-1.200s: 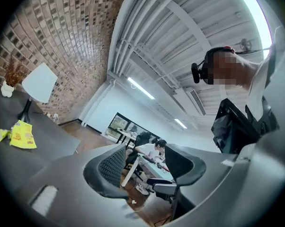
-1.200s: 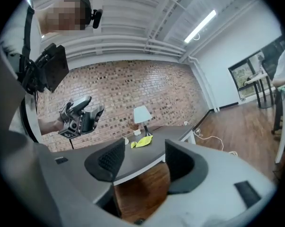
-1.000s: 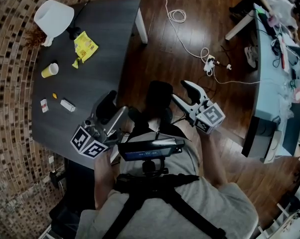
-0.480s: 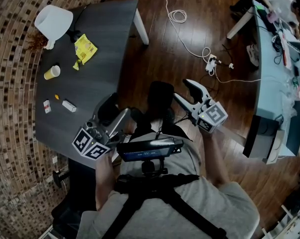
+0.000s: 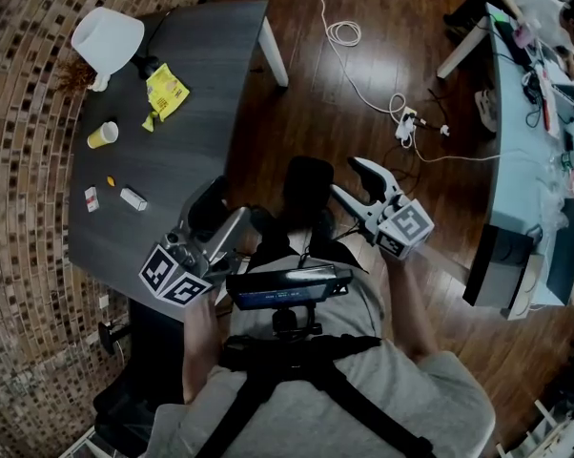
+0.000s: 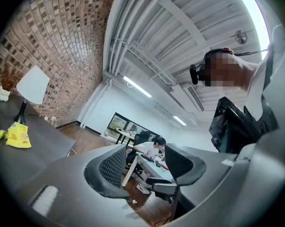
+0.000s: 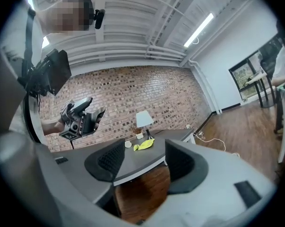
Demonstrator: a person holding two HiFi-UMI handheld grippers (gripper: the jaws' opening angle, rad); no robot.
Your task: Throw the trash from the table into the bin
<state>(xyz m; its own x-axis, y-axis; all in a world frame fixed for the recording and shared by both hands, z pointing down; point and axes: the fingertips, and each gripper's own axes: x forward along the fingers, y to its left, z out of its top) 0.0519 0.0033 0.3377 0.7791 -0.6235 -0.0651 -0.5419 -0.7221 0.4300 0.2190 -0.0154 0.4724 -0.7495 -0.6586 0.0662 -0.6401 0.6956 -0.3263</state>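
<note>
The yellow wrapper [image 5: 165,91] lies far left on the surface [image 5: 211,65], near the lamp [image 5: 108,38]. A cup [image 5: 102,135] and a small white box [image 5: 132,198] lie nearer. The left gripper [image 5: 220,213] hovers over the near edge and the right gripper [image 5: 352,179] over the floor. Both have their fingers apart and empty.

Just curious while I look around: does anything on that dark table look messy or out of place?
Yes, litter is scattered across the table: a crumpled yellow wrapper near the lamp, a yellow cup, and two small white packets past it. Nothing looks spilled or broken.
</note>
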